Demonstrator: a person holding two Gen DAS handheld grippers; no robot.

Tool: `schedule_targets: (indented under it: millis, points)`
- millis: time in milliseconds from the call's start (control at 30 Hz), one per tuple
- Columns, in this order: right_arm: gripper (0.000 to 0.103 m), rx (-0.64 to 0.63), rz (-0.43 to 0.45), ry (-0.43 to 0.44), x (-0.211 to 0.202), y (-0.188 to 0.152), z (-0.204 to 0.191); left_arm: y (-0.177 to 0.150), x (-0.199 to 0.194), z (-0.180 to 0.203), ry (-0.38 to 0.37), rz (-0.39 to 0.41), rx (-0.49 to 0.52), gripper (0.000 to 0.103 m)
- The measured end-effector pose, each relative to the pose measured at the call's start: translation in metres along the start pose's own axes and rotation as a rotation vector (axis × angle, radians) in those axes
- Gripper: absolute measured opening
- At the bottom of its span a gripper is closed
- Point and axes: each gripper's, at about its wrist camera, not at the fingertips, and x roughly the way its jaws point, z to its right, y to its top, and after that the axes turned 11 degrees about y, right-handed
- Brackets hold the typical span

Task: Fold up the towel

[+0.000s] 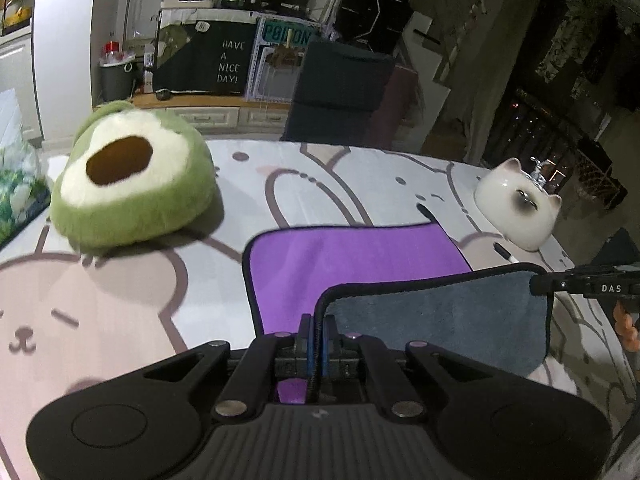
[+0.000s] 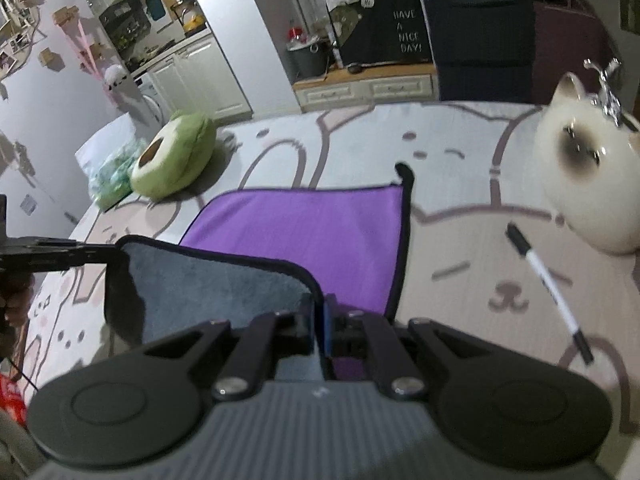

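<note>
The towel [image 1: 352,256] is purple on one face and grey on the other, with a black hem. Its far half lies flat on the table in both views [image 2: 312,228]. The near edge is lifted, so the grey underside [image 1: 440,320] faces me. My left gripper [image 1: 319,332] is shut on the near left corner of the towel. My right gripper [image 2: 319,320] is shut on the near right corner. The right gripper also shows at the right edge of the left wrist view [image 1: 560,284]. The left gripper shows at the left edge of the right wrist view [image 2: 60,256].
A green avocado plush [image 1: 132,176] lies to the far left on the bear-print tablecloth [image 1: 100,312]. A white cat-shaped ceramic pot [image 2: 588,168] stands at the right. A black and white marker [image 2: 548,280] lies right of the towel. A dark chair [image 1: 340,92] stands behind the table.
</note>
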Motion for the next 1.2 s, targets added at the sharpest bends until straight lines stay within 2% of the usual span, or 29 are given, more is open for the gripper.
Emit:
schedule_targets:
  millis: [433, 700, 933, 967, 1033, 1067, 1100, 1133, 1167, 1200]
  points:
    - [0.006, -0.037, 0.027, -0.040, 0.035, 0.052, 0.020, 0.045, 0.044, -0.013, 0.042, 0.041, -0.001, 0.004]
    - [0.005, -0.055, 0.016, -0.079, 0.065, 0.081, 0.028, 0.063, 0.073, -0.020, 0.074, 0.017, -0.005, 0.004]
    - [0.006, -0.066, 0.008, -0.123, 0.080, 0.092, 0.032, 0.075, 0.090, -0.018, 0.086, 0.012, 0.000, 0.004]
    - [0.006, -0.066, 0.007, -0.131, 0.082, 0.092, 0.033, 0.075, 0.093, -0.018, 0.089, 0.005, 0.000, 0.005]
    - [0.007, -0.071, 0.005, -0.137, 0.086, 0.090, 0.034, 0.073, 0.099, -0.017, 0.116, -0.001, -0.009, 0.014]
    - [0.011, -0.069, 0.010, -0.132, 0.088, 0.089, 0.036, 0.072, 0.101, -0.017, 0.140, -0.009, -0.014, 0.033]
    - [0.030, -0.062, 0.017, -0.122, 0.089, 0.087, 0.037, 0.071, 0.102, -0.017, 0.157, -0.014, -0.016, 0.054]
    - [0.045, -0.047, 0.020, -0.112, 0.091, 0.086, 0.040, 0.069, 0.104, -0.016, 0.169, -0.015, -0.015, 0.063]
    - [0.070, -0.036, 0.029, -0.117, 0.091, 0.084, 0.041, 0.067, 0.104, -0.015, 0.178, -0.017, -0.010, 0.075]
    - [0.081, -0.034, 0.040, -0.128, 0.091, 0.082, 0.042, 0.065, 0.104, -0.015, 0.187, -0.023, -0.004, 0.082]
